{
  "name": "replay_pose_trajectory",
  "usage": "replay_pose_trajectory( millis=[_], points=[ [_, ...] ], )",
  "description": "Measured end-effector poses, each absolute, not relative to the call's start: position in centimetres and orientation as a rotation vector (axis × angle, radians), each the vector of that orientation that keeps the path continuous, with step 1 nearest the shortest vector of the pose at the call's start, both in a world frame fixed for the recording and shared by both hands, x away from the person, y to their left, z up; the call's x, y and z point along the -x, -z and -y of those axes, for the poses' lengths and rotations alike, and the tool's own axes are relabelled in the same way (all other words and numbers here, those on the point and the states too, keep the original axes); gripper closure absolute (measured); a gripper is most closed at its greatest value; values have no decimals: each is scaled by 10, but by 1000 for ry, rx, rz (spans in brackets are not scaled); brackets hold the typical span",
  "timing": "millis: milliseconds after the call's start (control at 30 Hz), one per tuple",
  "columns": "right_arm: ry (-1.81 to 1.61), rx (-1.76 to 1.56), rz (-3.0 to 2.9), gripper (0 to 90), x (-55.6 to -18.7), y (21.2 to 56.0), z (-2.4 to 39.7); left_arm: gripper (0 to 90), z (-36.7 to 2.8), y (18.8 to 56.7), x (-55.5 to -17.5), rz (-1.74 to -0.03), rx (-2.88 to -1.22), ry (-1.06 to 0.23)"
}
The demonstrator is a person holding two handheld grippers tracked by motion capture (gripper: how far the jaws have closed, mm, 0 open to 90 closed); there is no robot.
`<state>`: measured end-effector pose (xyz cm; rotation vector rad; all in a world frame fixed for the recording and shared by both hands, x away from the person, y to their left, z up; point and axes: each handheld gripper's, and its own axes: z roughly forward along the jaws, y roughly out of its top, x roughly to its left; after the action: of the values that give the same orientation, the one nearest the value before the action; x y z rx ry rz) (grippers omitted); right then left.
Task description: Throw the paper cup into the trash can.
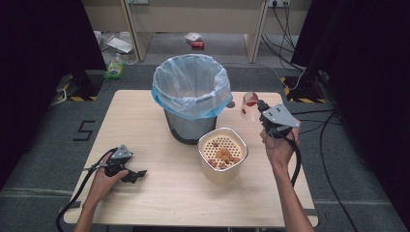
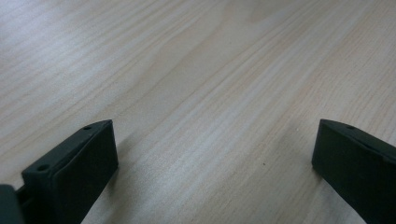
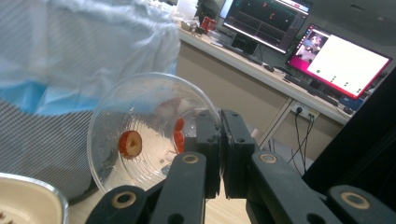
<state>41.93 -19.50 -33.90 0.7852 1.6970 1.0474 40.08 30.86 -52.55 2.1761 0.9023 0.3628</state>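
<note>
Table (image 1: 159,193): pale wood, matt, fine straight grain seen. Bin (image 1: 186,126): dark mesh metal, lined with thin translucent blue plastic bag (image 1: 192,87). Cup (image 3: 140,135): clear glossy plastic. Cream container (image 1: 222,166): smooth, perforated insert. Jaws: matt black plastic.

Beyond the desk (image 1: 145,121), a red can (image 1: 197,45) and a white packet (image 1: 192,36) are lying on the grey floor (image 1: 43,159) between pale wooden panels. A green object (image 1: 114,70), too small to identify, is sitting near the desk's far left corner. A black tape mark shaped like a 5 (image 1: 84,130) is sticking to the floor left of the desk. Black cables (image 1: 285,34) are trailing down at the far right. In the right gripper view, two monitors (image 3: 343,60) are glowing on a long counter (image 3: 261,74).
</note>
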Motion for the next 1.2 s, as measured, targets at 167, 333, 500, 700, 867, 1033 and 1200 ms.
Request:
replay_pose_trajectory(
  millis=[167, 333, 500, 700, 867, 1033, 1200],
  points=[
    [-1078, -816, -1674, 874, -430, 319, 200, 0, -309, 526, -401, -902, -2176, -363],
    [-1110, -817, -1644, 874, -440, 296, 197, 0, -309, 526, -401, -903, -2176, -362],
    [-1179, -804, -1639, 874, -448, 269, 184, 0, -309, 526, -401, -902, -2177, -363],
    [-1215, -754, -1666, 874, -453, 245, 158, 0, -309, 526, -401, -902, -2176, -363],
    [-1252, -739, -1704, 874, -462, 236, 138, 0, -309, 526, -401, -902, -2175, -364],
    [-1270, -743, -1775, 873, -478, 238, 112, 0, -309, 526, -401, -902, -2176, -363],
    [-1289, -736, -1832, 862, -491, 247, 86, 0, -309, 526, -401, -902, -2176, -363]
  ],
)
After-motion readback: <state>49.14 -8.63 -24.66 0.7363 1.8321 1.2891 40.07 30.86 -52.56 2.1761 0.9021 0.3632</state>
